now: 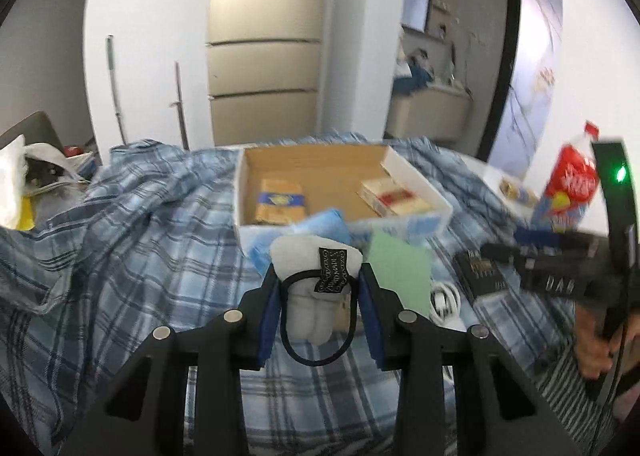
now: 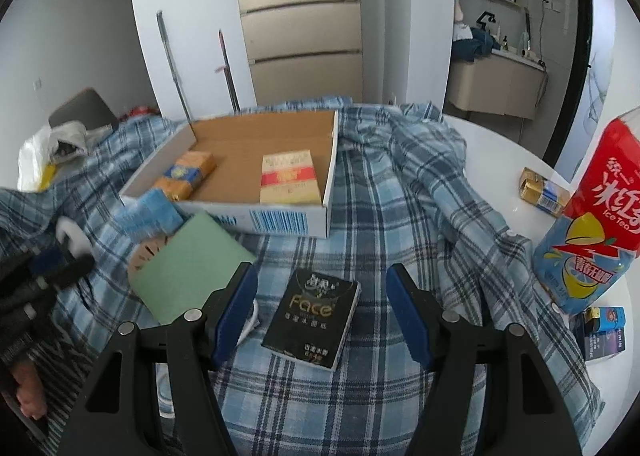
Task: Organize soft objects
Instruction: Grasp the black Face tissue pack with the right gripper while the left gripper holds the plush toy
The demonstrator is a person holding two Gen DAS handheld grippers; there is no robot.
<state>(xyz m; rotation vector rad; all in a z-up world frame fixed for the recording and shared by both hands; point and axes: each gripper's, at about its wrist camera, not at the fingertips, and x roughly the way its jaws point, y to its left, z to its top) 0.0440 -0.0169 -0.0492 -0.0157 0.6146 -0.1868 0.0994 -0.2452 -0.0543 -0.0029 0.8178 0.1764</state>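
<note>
White bundle (image 1: 316,288) in left gripper (image 1: 318,288)

White rolled cloth bundle (image 1: 308,292) with black label and dark elastic band, clamped upright between left gripper (image 1: 319,288) pads, raised above plaid fabric. Black "Face" tissue pack (image 2: 312,318) lay flat on plaid fabric. Blue cloth (image 2: 150,212) rested against cardboard box (image 2: 280,218) front wall.

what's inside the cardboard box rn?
The cardboard box holds two tissue packs: a yellow-blue pack on the left, a cream-red pack on the right. The near-left corner is hidden behind a blue cloth.
</note>
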